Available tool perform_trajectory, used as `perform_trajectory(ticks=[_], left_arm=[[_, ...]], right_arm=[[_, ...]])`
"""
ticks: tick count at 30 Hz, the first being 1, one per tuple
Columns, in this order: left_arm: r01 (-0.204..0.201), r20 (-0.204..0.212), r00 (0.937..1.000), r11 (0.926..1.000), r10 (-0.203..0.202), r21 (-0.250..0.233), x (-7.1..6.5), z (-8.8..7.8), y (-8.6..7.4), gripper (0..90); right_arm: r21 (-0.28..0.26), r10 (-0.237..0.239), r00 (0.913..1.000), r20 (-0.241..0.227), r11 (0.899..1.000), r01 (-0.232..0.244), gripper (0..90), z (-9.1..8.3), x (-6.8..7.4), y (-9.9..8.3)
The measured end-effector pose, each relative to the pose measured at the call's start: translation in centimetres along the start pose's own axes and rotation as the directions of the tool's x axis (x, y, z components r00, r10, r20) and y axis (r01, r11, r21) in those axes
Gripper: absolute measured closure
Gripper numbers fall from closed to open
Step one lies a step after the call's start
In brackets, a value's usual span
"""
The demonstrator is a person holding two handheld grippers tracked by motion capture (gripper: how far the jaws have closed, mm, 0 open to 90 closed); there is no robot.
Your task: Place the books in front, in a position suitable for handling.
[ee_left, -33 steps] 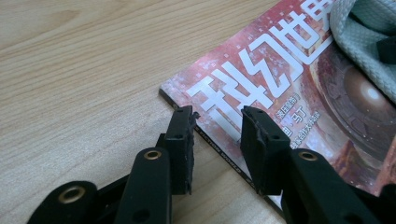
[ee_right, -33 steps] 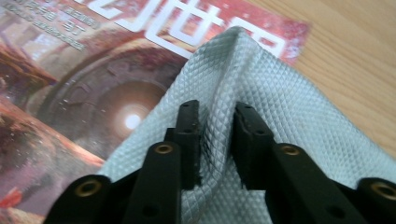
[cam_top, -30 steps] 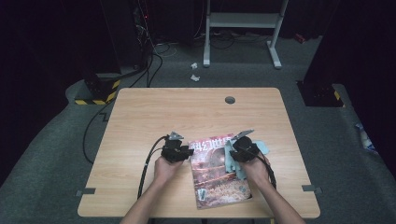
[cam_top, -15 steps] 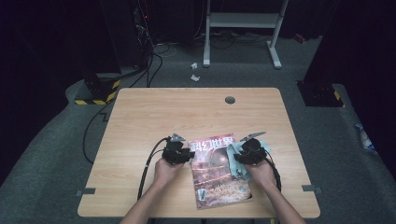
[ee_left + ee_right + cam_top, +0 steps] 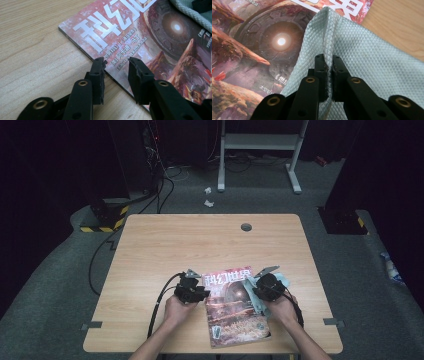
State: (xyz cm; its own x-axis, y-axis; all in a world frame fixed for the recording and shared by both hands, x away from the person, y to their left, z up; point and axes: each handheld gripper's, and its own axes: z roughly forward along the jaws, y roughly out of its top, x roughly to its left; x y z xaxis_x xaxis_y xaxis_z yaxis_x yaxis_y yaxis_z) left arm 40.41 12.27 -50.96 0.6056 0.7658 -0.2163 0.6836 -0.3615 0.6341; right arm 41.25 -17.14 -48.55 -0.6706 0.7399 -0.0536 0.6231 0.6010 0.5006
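magazine (image 5: 140,37) cut off at the left gripper view's edges, cloth (image 5: 367,55) hiding its corner, small print unreadable

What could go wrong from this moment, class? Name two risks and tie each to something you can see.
1. The right gripper has just closed its jaws on a thin fold of the pale green cloth; a pull may slip it free, or drag the magazine beneath.
2. The left gripper stands open astride the magazine's spine edge without clamping it, so the magazine may slide across the table.
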Motion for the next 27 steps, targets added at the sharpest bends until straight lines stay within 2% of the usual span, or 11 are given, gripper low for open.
perform_trajectory(ticks=[3,7,8,11,12,14,16,17,18,22,27], left_arm=[[0.025,-0.032,0.9992,0.9997,-0.025,-0.009,1.0,0.1,0.8,60.7],[0.057,-0.051,0.9970,0.9980,-0.058,-0.026,2.1,0.2,1.7,59.2],[0.076,-0.060,0.9951,0.9964,-0.078,-0.037,2.7,0.3,2.2,59.1],[0.090,-0.078,0.9925,0.9944,-0.095,-0.055,3.4,0.5,2.8,59.3],[0.100,-0.074,0.9920,0.9942,-0.102,-0.040,3.7,0.7,3.0,59.4],[0.088,-0.090,0.9920,0.9961,-0.089,-0.007,4.1,1.3,3.4,59.3],[0.095,-0.081,0.9921,0.9954,-0.096,-0.015,4.1,1.6,3.5,59.5],[0.108,-0.062,0.9921,0.9938,-0.109,-0.029,4.2,1.9,3.7,60.6],[0.112,-0.050,0.9923,0.9931,-0.113,-0.035,4.2,2.0,3.6,61.2],[0.096,-0.060,0.9934,0.9952,-0.097,-0.020,3.8,1.9,3.5,63.0],[0.094,-0.053,0.9941,0.9952,-0.095,-0.025,3.4,1.5,2.9,63.8]], right_arm=[[-0.010,-0.013,0.9996,0.025,1.000,0.013,85.1,-0.4,0.1,0.8],[-0.016,-0.014,0.9993,0.035,1.000,0.015,85.1,-0.3,0.1,2.1],[-0.007,0.000,0.9990,0.045,1.000,0.001,85.1,0.4,0.0,2.8],[0.020,-0.003,0.9981,0.062,1.000,0.002,85.0,1.7,0.1,3.4],[0.021,-0.009,0.9974,0.072,1.000,0.007,85.0,1.9,0.2,3.6],[0.020,-0.019,0.9970,0.075,1.000,0.018,85.0,2.1,0.6,4.1],[0.022,-0.018,0.9970,0.075,1.000,0.016,85.0,2.2,0.9,4.3],[0.027,-0.047,0.9959,0.078,0.999,0.045,85.0,2.4,1.4,4.7],[0.025,-0.049,0.9961,0.074,0.999,0.047,85.0,2.5,1.6,4.8],[0.023,-0.062,0.9962,0.062,0.998,0.061,84.9,2.8,2.5,5.3],[0.015,-0.124,0.9921,0.018,0.992,0.124,84.7,3.3,4.6,5.8]])
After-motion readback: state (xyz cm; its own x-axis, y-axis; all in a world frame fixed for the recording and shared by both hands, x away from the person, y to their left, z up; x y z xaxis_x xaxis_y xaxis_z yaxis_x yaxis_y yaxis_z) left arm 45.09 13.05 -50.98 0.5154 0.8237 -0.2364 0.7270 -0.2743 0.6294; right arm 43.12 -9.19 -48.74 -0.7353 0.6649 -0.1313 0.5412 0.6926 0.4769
